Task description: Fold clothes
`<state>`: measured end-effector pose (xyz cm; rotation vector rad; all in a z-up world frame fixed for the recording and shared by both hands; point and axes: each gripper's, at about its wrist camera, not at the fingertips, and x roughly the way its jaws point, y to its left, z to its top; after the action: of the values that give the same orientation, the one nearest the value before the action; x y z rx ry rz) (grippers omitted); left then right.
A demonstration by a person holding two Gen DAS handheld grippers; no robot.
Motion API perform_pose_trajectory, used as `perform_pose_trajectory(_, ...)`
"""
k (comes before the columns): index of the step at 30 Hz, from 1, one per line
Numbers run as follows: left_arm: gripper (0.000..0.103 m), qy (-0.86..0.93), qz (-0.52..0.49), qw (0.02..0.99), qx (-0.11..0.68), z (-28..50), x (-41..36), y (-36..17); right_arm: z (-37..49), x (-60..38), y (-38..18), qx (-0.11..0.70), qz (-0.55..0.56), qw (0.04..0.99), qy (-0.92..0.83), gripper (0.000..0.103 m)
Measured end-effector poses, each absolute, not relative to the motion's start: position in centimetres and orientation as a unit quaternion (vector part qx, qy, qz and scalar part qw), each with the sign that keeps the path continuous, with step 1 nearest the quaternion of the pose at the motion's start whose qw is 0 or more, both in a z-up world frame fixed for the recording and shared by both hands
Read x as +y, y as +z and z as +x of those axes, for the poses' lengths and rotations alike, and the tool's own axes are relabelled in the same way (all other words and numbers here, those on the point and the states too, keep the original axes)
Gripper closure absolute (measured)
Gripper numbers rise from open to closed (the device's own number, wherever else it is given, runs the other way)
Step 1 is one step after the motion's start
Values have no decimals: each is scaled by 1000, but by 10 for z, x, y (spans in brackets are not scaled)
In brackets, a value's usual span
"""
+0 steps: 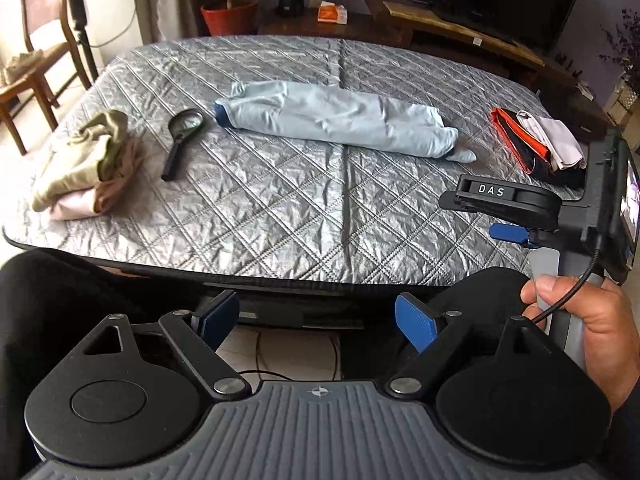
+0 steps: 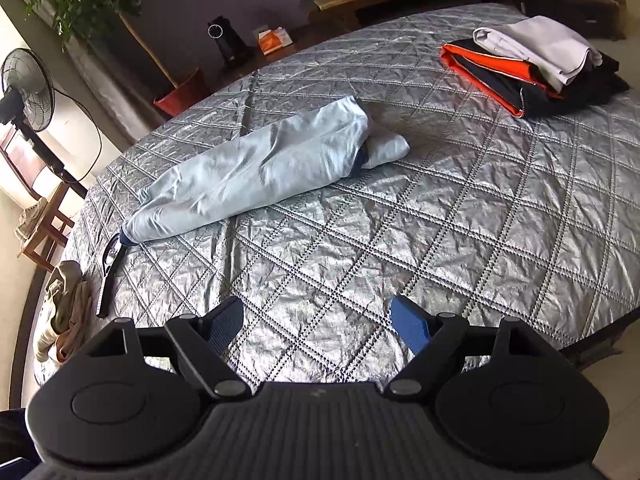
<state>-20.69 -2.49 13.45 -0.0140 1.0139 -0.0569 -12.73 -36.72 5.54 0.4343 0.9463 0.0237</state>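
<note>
The padded bed cover [image 2: 460, 208] is shiny silver-grey with a stitched diamond quilt pattern. Mid-cover lies a pale blue cotton garment [image 2: 256, 172] with navy trim. By the left edge there's a crumpled heap of olive, cream and pink clothes [image 1: 86, 164]; near the right edge, a folded black-and-orange jacket [image 2: 500, 76] topped with off-white cloth [image 2: 536, 46]. Gripper pads [image 2: 410, 328] are blue.

Magnifying glass [image 1: 180, 136] on quilted cover [image 1: 280, 208]

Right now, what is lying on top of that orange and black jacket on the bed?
A folded pale grey garment lies on the orange and black jacket. More dark cloth shows beside it; whatever lies underneath is covered.
</note>
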Motion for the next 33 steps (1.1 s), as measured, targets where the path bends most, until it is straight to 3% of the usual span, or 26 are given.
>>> perform_pose_trajectory(16, 11, -19, -14, 914, 405, -235, -22, 178, -136, -375, 59, 450, 208, 868, 13, 19)
perform_pose_trajectory(26, 11, -16, -48, 900, 433, -214, -8, 150, -133, -379, 55, 455, 227, 861, 22, 18)
perform_pose_trajectory(33, 11, -27, -84, 910, 406, -198, 9, 139, -128, -378, 52, 464, 228, 855, 23, 18)
